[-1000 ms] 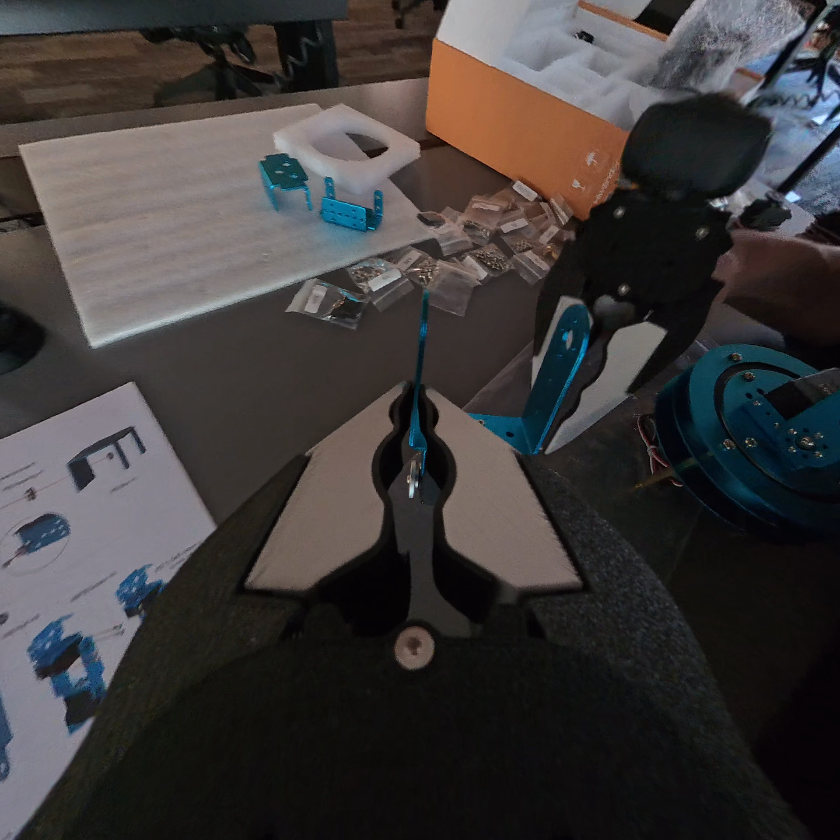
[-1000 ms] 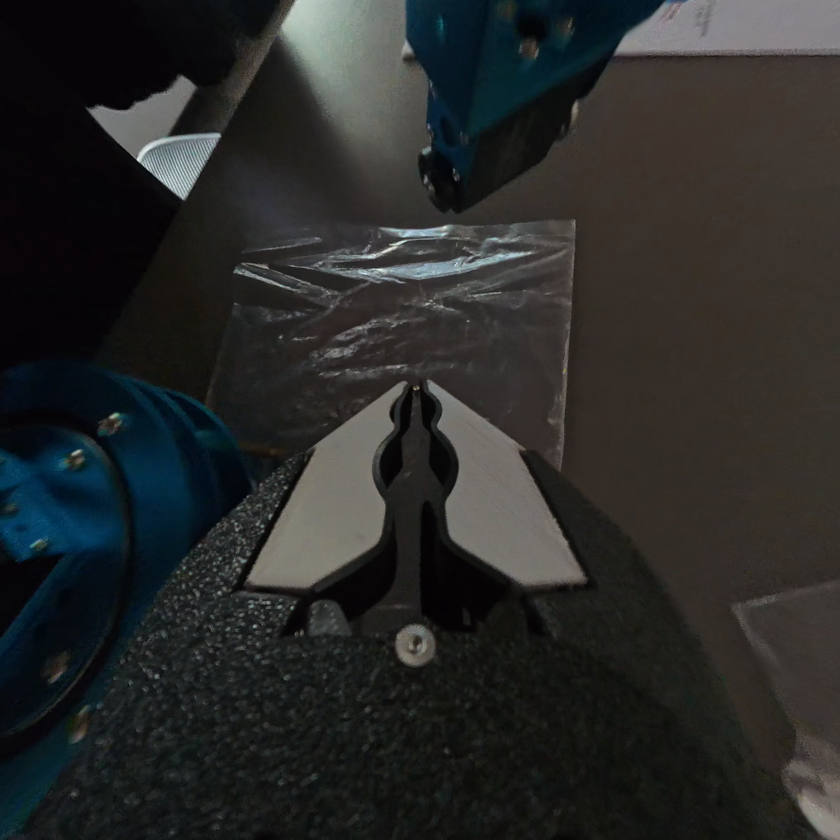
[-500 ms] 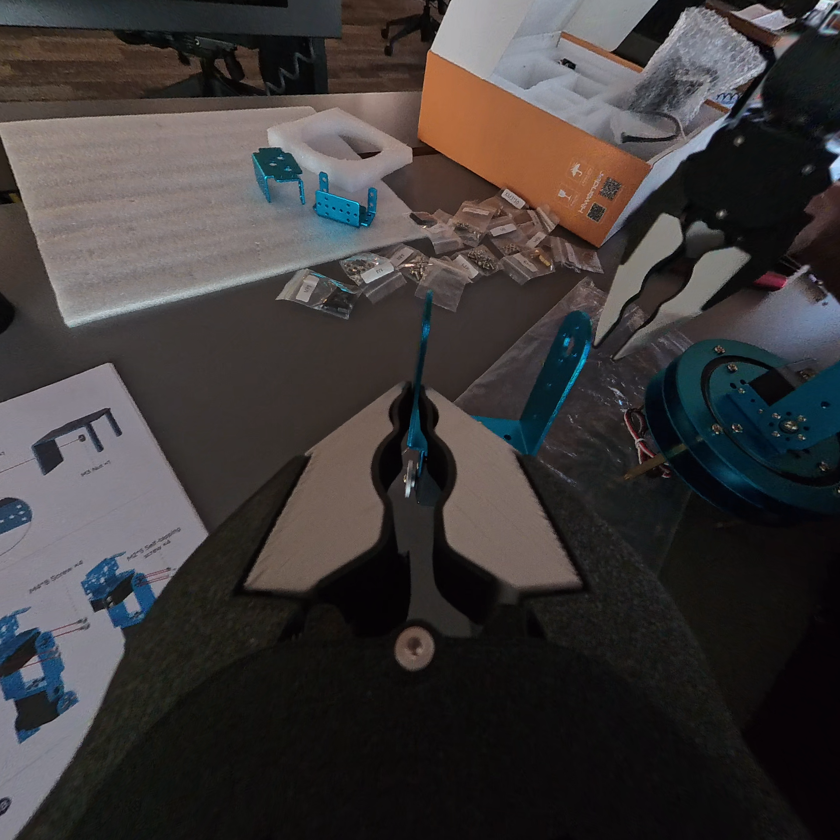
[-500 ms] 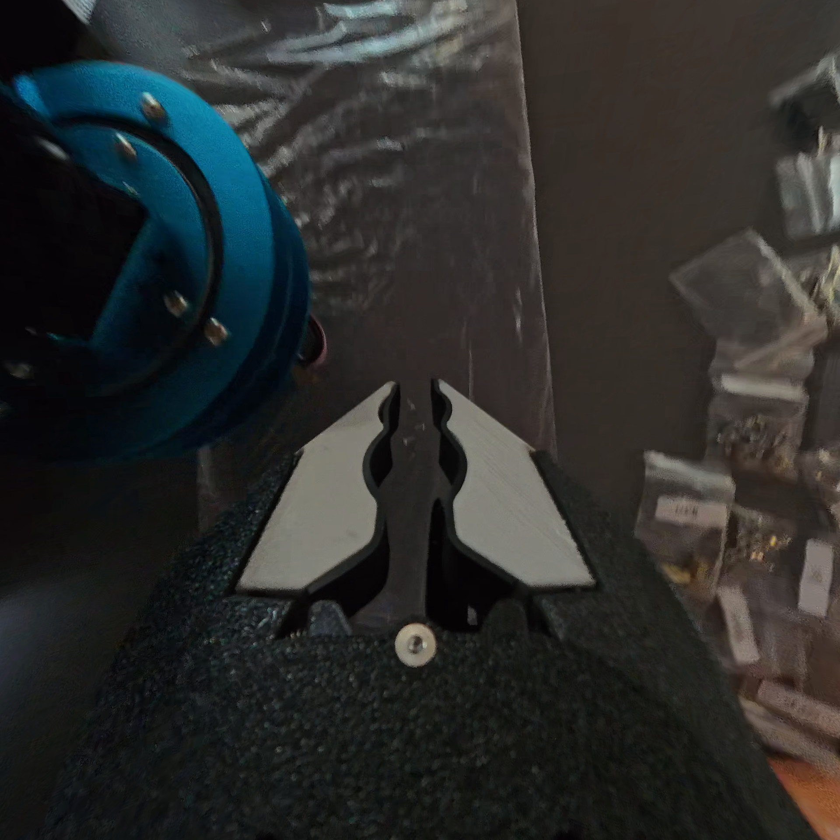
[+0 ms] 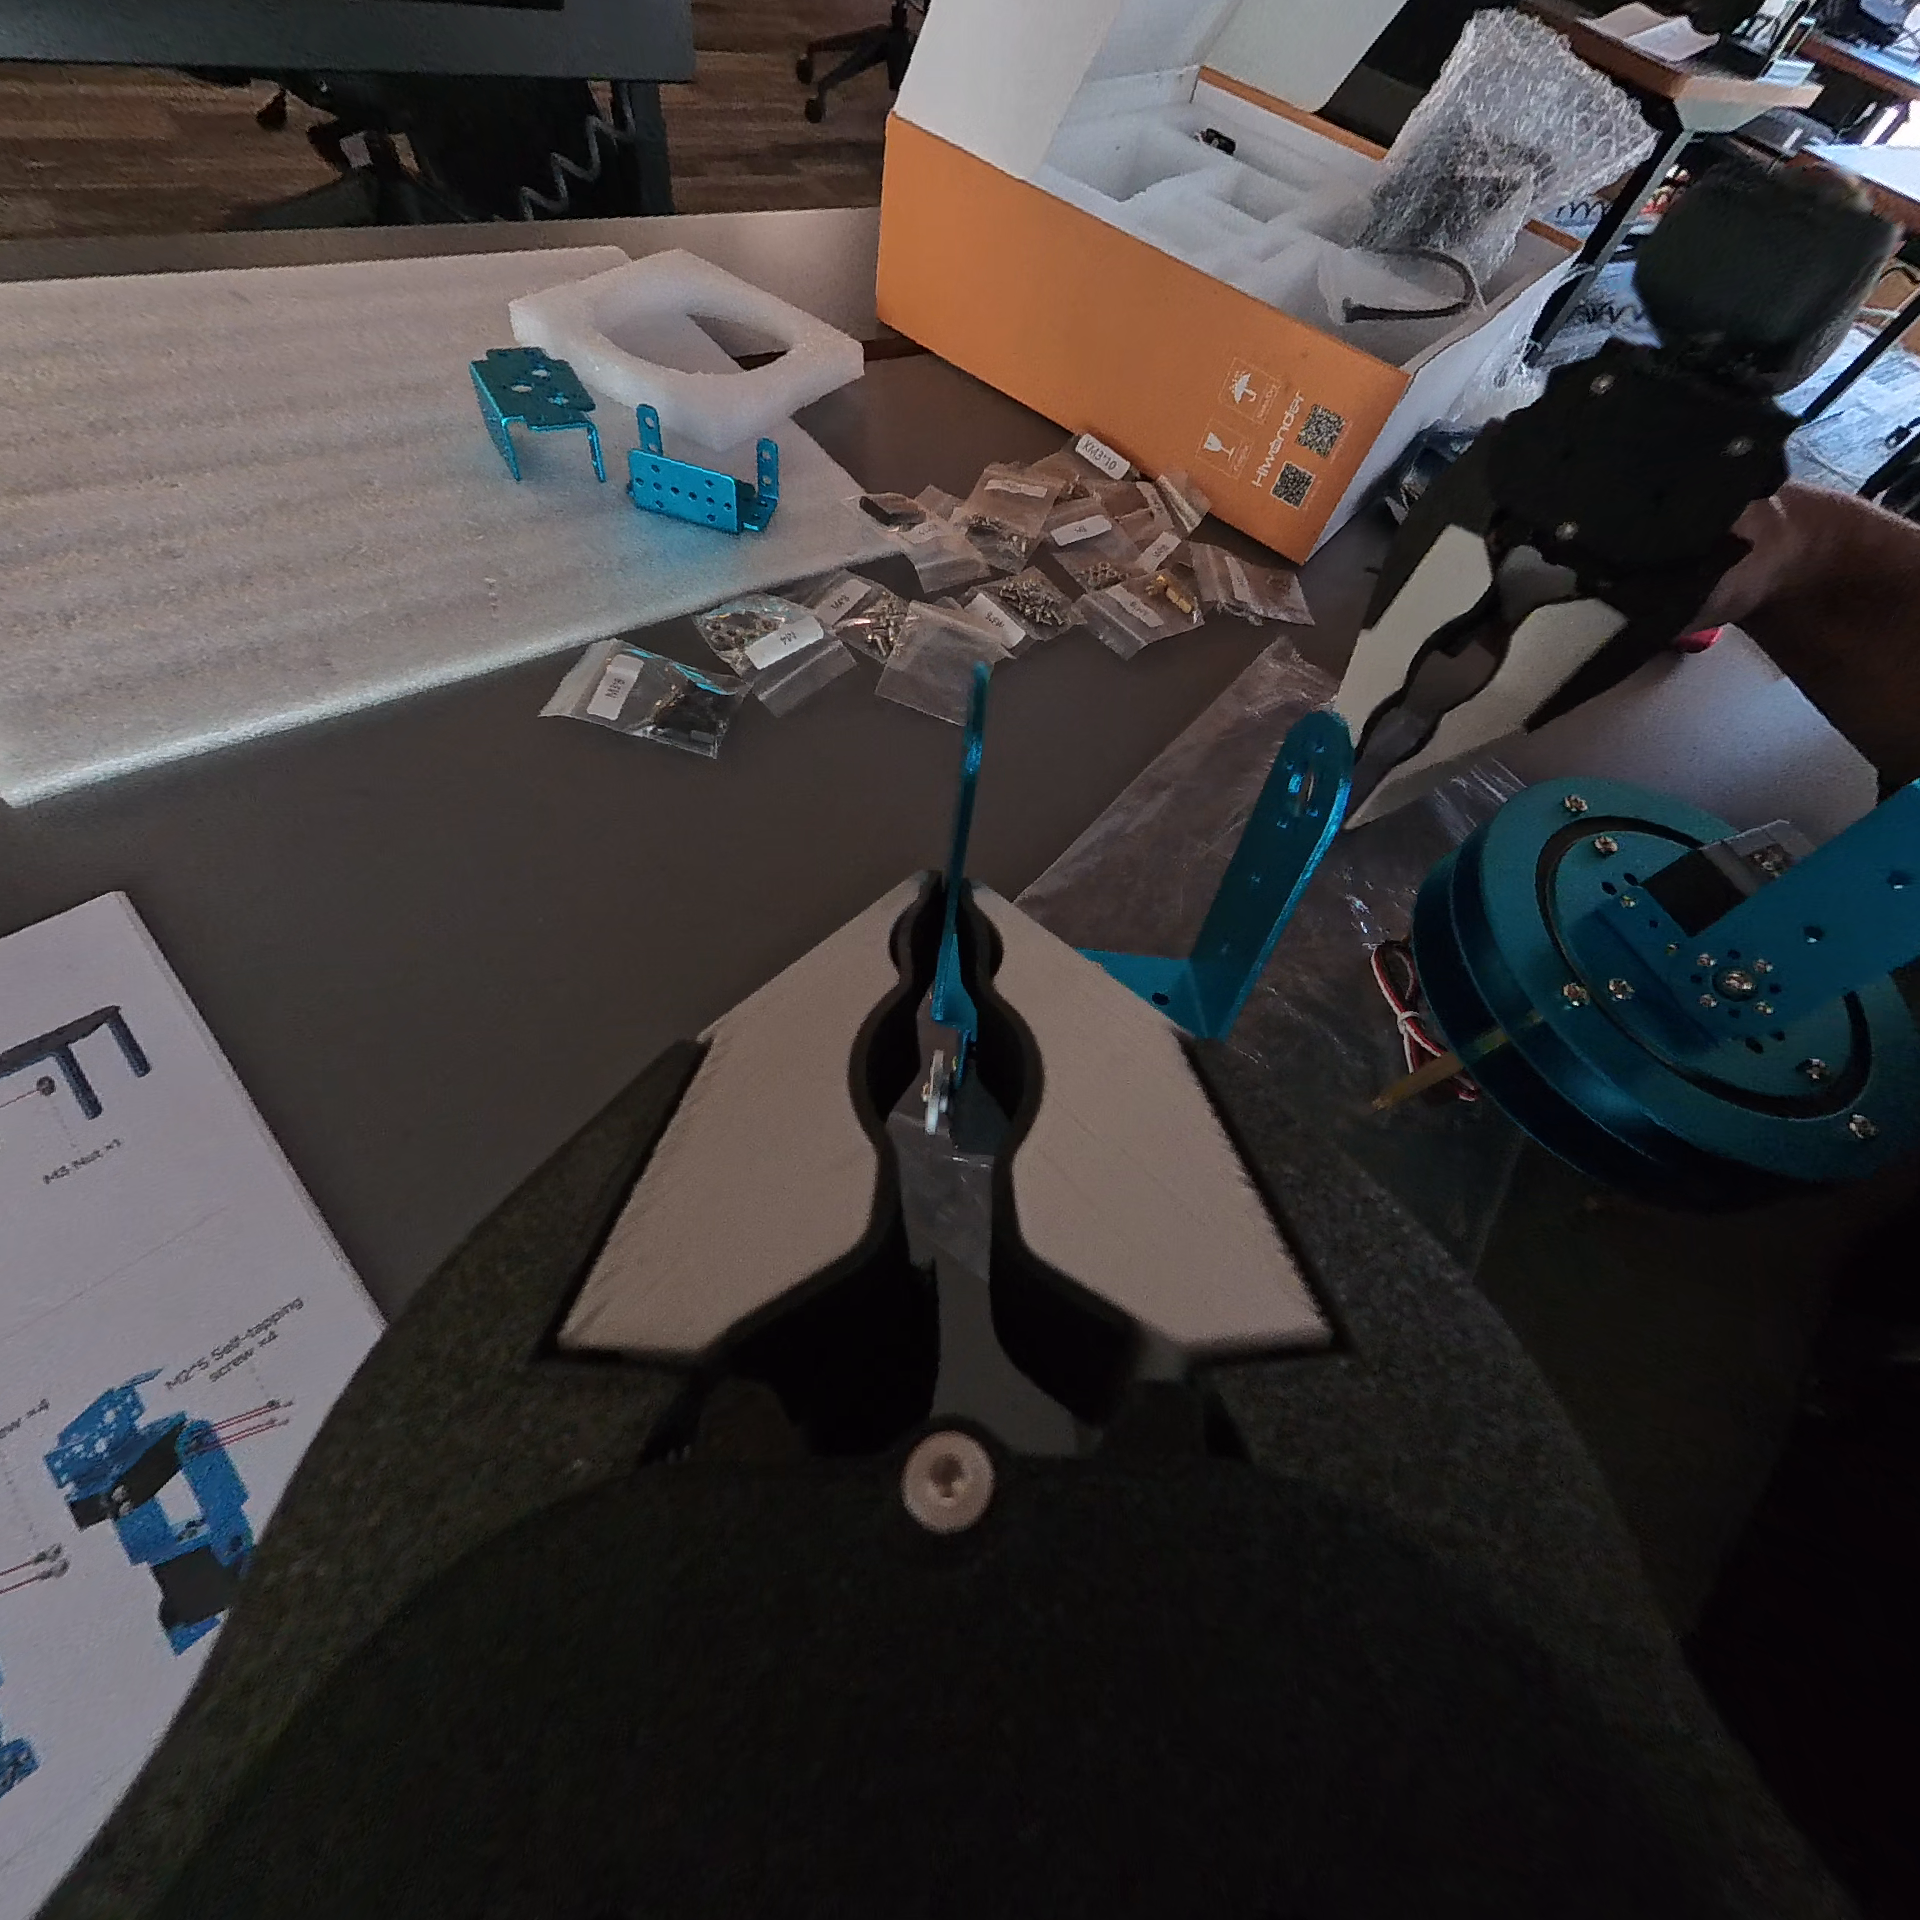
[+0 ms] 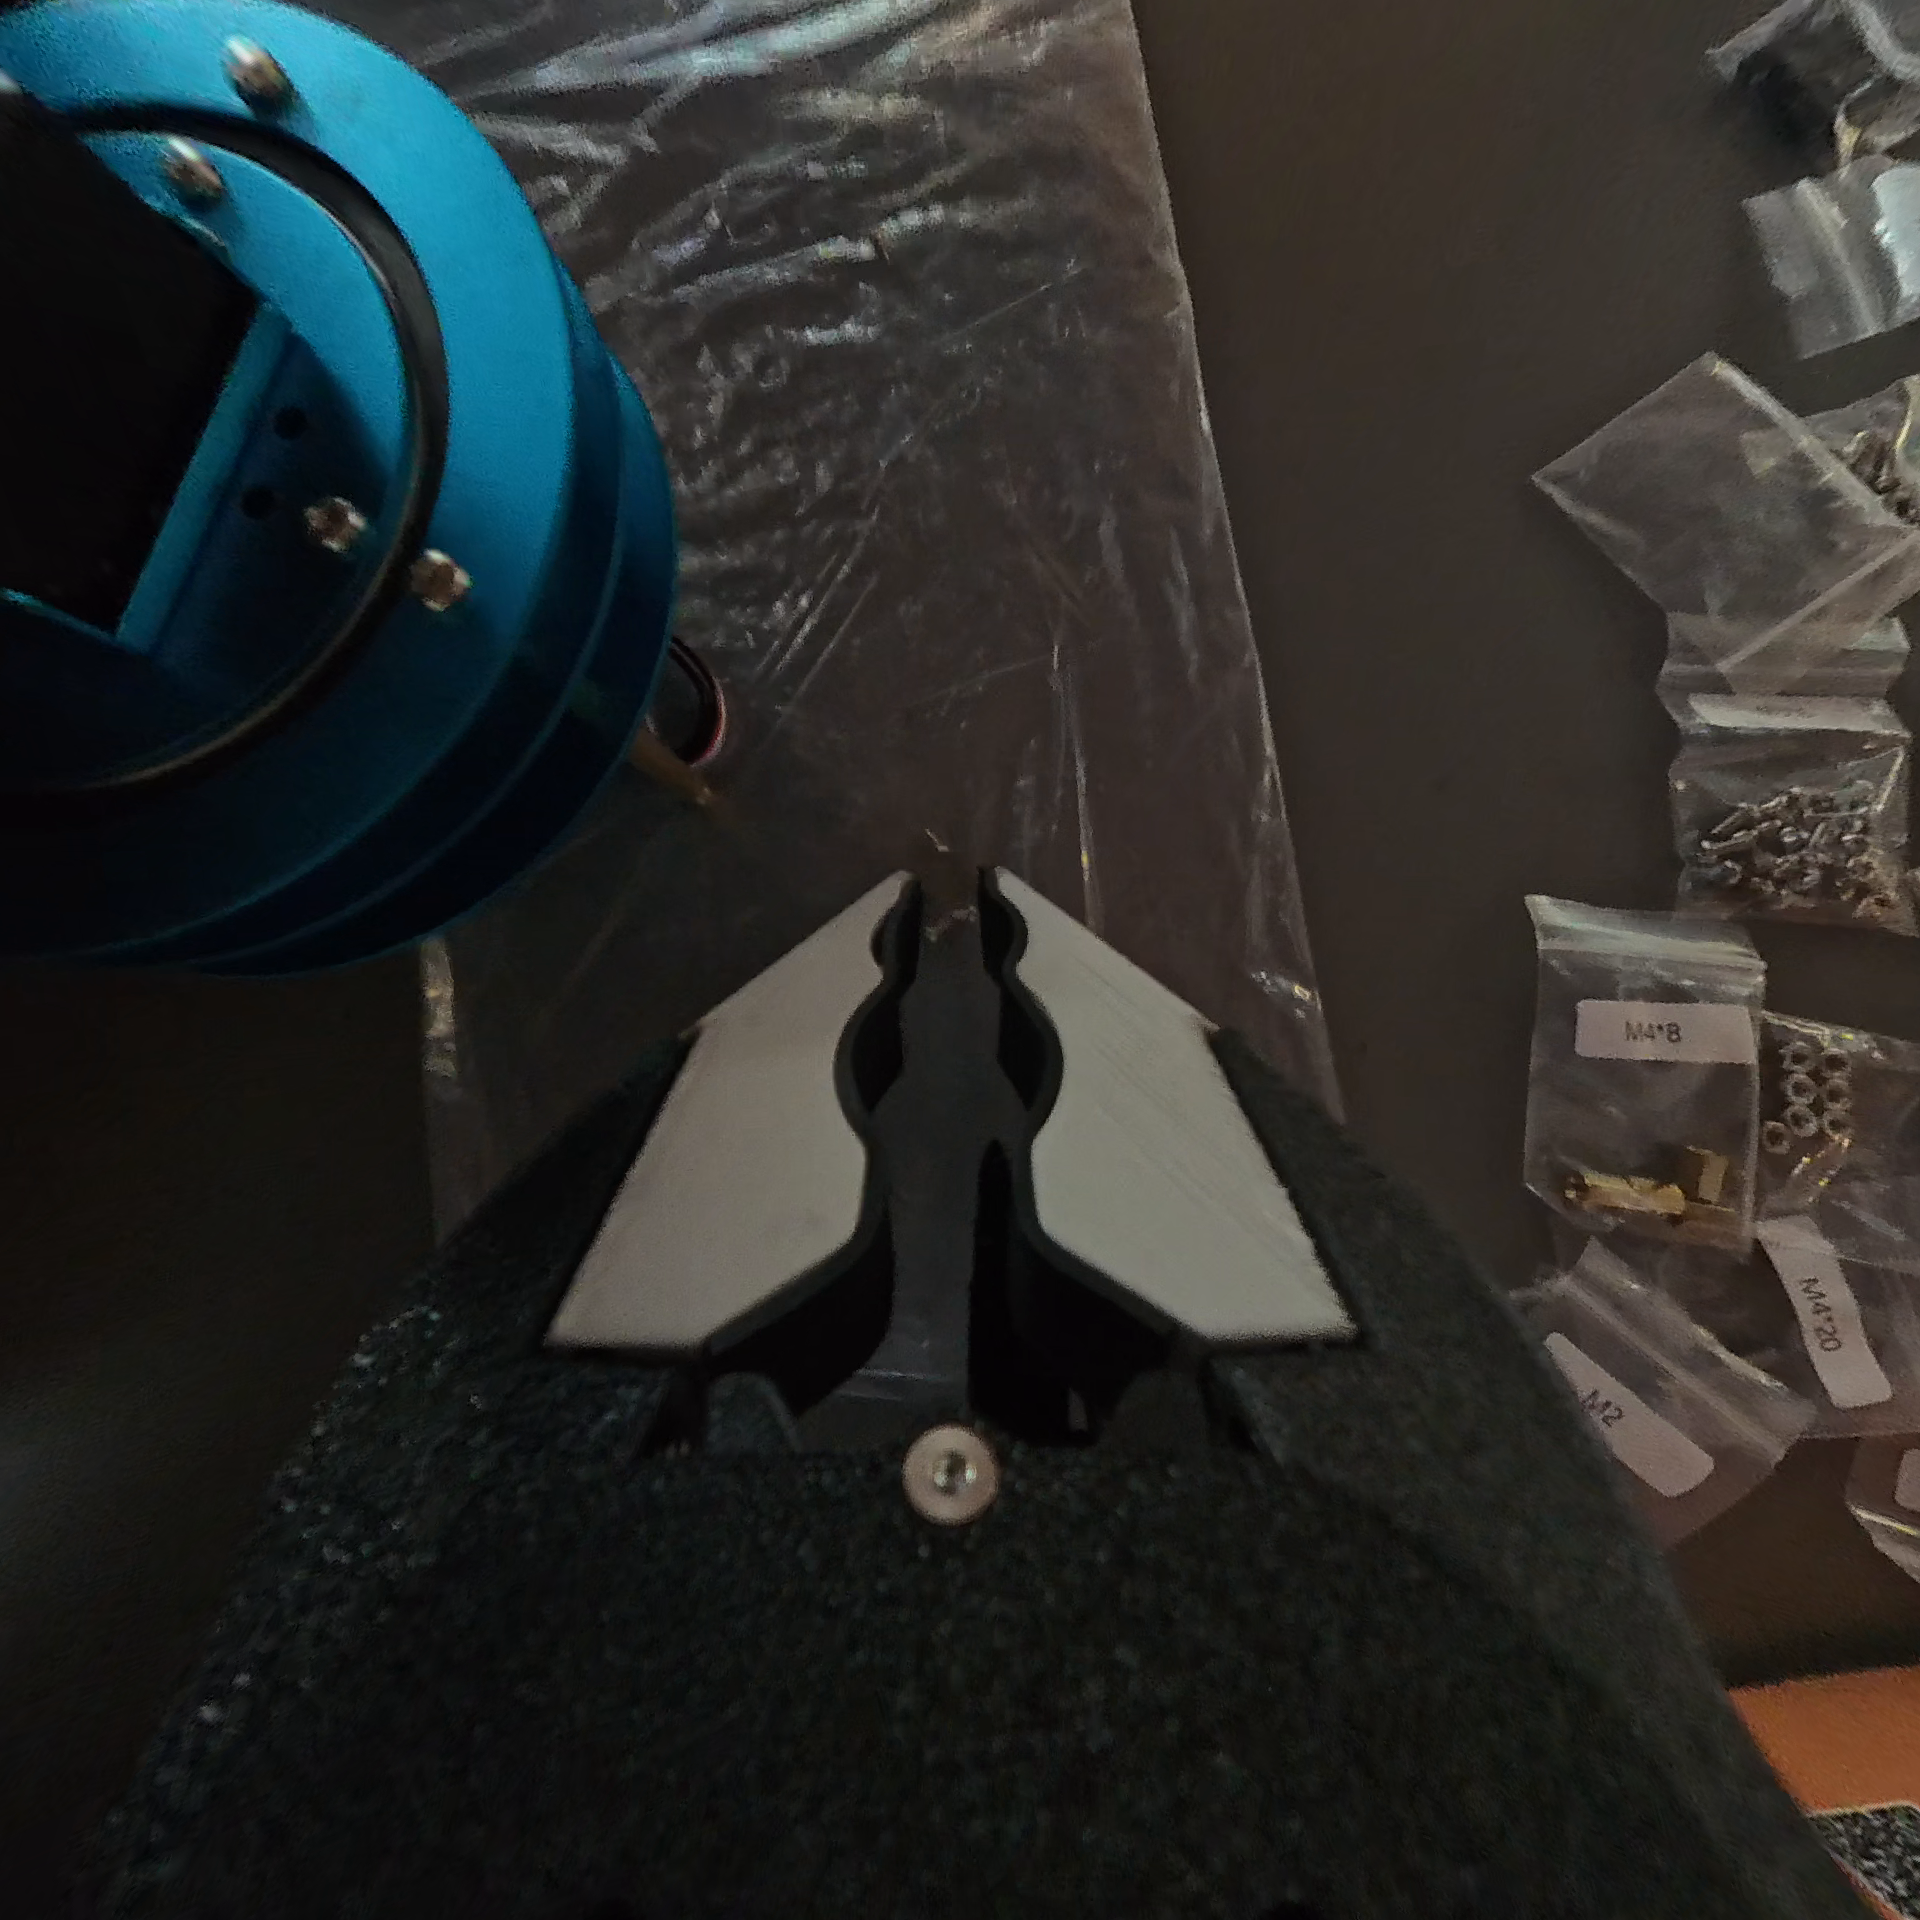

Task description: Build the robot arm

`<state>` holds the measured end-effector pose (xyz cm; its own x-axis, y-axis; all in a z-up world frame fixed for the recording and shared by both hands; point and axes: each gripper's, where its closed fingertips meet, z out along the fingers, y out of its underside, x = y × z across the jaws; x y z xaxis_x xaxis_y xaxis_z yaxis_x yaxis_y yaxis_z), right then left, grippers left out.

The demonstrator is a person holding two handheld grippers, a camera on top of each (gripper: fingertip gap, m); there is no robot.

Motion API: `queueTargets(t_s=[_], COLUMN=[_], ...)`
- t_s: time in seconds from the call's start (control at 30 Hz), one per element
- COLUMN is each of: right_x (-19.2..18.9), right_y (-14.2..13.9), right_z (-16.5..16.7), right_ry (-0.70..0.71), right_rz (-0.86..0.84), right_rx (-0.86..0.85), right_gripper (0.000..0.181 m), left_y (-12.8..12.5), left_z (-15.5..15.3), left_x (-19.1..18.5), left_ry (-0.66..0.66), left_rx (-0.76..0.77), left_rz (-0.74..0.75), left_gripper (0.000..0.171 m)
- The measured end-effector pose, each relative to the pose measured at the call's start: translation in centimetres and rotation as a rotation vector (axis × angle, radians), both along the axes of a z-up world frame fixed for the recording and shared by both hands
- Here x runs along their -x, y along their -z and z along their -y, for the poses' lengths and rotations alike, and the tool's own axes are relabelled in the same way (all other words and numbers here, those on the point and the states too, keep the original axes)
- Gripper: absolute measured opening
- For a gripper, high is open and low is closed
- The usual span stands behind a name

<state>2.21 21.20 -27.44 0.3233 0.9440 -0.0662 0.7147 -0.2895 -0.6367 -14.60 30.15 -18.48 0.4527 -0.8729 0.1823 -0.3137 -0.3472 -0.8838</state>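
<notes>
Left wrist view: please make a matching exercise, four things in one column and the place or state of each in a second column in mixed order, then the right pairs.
Things
1. blue bracket
2. foam ring
3. orange box
4. round blue base

Places or states
A. open, white foam inside
B. clamped between the left gripper fingers
C. on the white foam sheet
D. on the table at right, below the right gripper

Pairs: 1-B, 2-C, 3-A, 4-D
</notes>
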Motion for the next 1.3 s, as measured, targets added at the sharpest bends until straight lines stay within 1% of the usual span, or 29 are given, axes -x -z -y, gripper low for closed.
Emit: queueTargets(t_s=[0.07, 0.17, 0.33, 0.43, 0.5, 0.7, 0.83, 0.9, 1.0, 1.1, 1.17, 1.23, 1.3], right_x=[0.0, -1.0, -0.4, -0.3, -0.3, -0.7, -1.2, 0.0, 4.1, 9.0, 11.6, 13.4, 14.2], right_y=[-0.6, 0.0, 0.4, 0.4, 0.4, 0.2, -0.9, -2.1, -3.1, -2.3, -1.6, -1.1, -0.1], right_z=[0.2, 0.0, -0.1, -0.2, -0.1, -0.2, -0.4, -0.7, -1.5, -2.4, -3.1, -3.2, -3.4], right_ry=[0.009, 0.021, 0.009, 0.006, -0.003, 0.023, 0.05, 0.031, -0.059, -0.193, -0.255, -0.303, -0.332], right_rz=[-0.04, 0.013, 0.002, 0.01, 0.008, -0.016, -0.054, -0.113, -0.168, -0.14, -0.123, -0.124, -0.076], right_rx=[0.01, -0.01, -0.021, -0.029, -0.035, -0.042, -0.049, -0.048, -0.046, -0.052, -0.049, -0.007, 0.002], right_gripper=[0.011, 0.012, 0.014, 0.01, 0.001, 0.0, 0.001, 0.0, 0.003, 0.003, 0.002, 0.003, 0.002], left_y=[0.0, 0.1, 0.3, 0.3, 0.3, 0.3, 0.3, 0.2, -0.1, -0.4, -0.6, -0.8, -0.8], left_z=[0.0, 0.0, 0.1, 0.3, 0.3, 0.3, 0.2, 0.2, 0.2, 0.4, 0.5, 0.5, 0.5], left_x=[0.1, 0.3, 0.2, 0.1, 0.1, 0.3, 0.4, 0.5, 0.8, 1.2, 1.6, 1.9, 2.1], left_ry=[-0.003, -0.008, -0.01, -0.004, -0.005, -0.008, -0.011, -0.012, -0.021, -0.034, -0.045, -0.052, -0.056], left_rx=[0.003, 0.009, 0.01, 0.006, 0.005, 0.001, -0.003, -0.005, -0.012, -0.02, -0.026, -0.031, -0.03], left_rz=[0.002, 0.002, -0.004, -0.009, -0.012, -0.023, -0.026, -0.028, -0.03, -0.031, -0.03, -0.026, -0.022], left_gripper=[0.001, 0.001, 0.001, 0.001, 0.001, 0.0, 0.001, 0.0, 0.0, 0.0, 0.0, 0.0, 0.0])
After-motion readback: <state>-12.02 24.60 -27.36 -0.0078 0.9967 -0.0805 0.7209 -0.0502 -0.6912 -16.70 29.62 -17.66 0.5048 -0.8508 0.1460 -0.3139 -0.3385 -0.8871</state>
